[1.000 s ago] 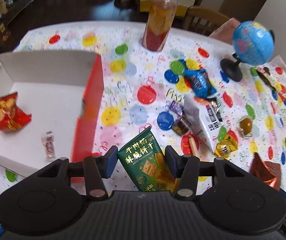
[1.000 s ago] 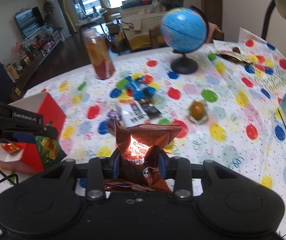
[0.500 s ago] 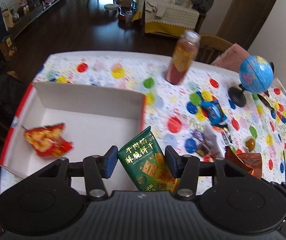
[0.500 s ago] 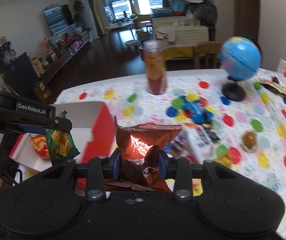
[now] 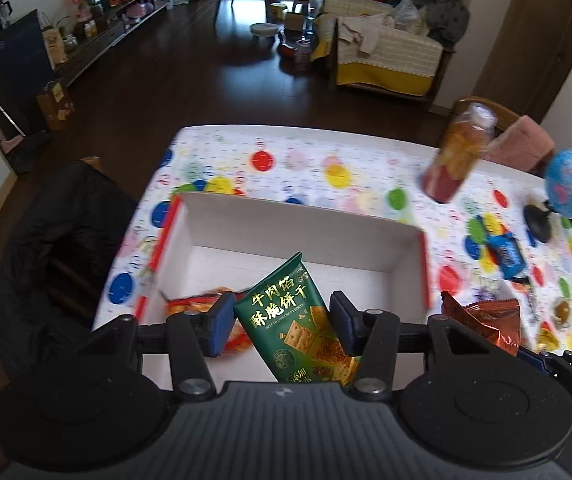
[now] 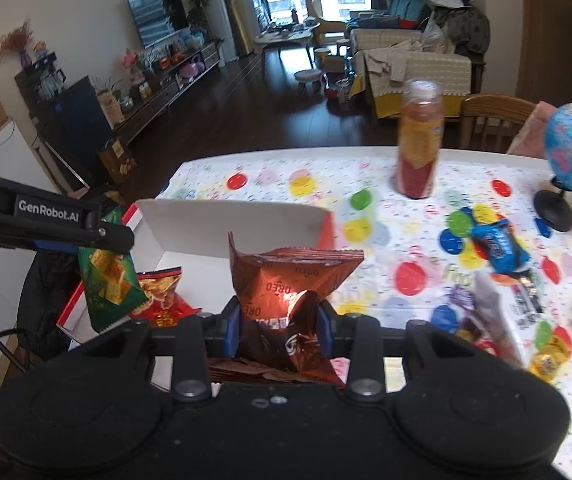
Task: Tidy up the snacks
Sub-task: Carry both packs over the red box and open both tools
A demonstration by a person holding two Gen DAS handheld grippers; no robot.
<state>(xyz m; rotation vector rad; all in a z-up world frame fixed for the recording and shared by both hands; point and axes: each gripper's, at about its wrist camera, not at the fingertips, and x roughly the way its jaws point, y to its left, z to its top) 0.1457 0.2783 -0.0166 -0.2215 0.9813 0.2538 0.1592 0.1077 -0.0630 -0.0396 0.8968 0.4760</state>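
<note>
Insp: Both grippers shifted from over the cloth to above the white box since prior frame.
Asst: L gripper?
Insp: Approx half open, clamped on green biscuit pack, over box interior.
Asst: R gripper?
Insp: Narrower, pinching brown Oreo pack, beside box's near-right wall. Red snack bag lies inside, below L.

A green biscuit packet and a brown Oreo packet hang upright over the white, red-sided box, where a red snack bag lies.
</note>
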